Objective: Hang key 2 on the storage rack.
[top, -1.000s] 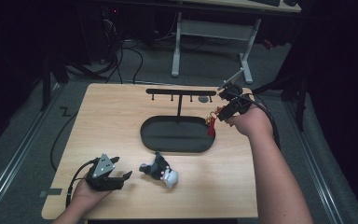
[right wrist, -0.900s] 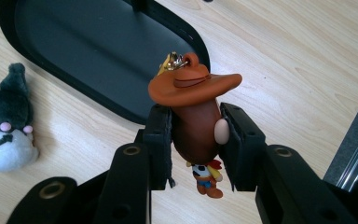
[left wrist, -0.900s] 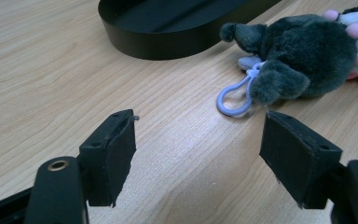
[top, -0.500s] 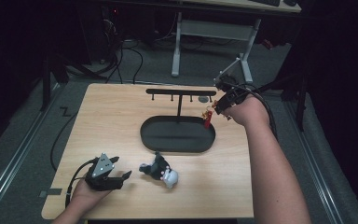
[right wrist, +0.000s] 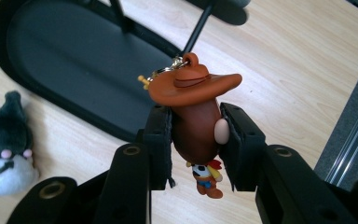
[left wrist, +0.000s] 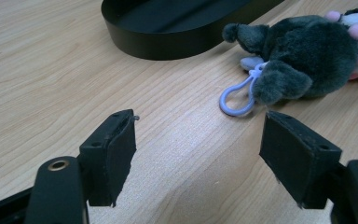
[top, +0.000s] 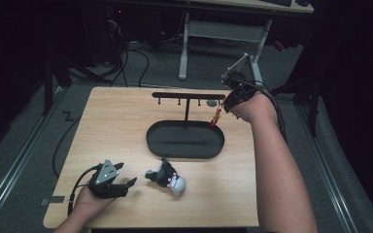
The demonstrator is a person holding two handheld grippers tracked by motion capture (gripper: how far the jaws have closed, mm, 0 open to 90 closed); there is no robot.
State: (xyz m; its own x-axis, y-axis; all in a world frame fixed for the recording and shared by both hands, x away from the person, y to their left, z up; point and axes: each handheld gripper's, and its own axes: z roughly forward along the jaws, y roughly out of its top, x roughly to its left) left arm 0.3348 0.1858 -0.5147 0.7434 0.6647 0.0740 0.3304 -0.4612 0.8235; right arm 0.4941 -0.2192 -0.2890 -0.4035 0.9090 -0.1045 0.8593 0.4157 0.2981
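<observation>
The right gripper [right wrist: 195,135] has its fingers clamped on a brown cowboy-hatted figurine keychain [right wrist: 193,109], hiding its face, while the left gripper [left wrist: 198,154] fingers stand apart over the counter [left wrist: 42,79].

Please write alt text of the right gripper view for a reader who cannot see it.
The right hand-held gripper is shut on a small cowboy figure keychain with a brown hat, held above the wooden table. Behind it lies the black oval tray of a hanger stand, and a grey plush toy rests at the left edge.
</observation>
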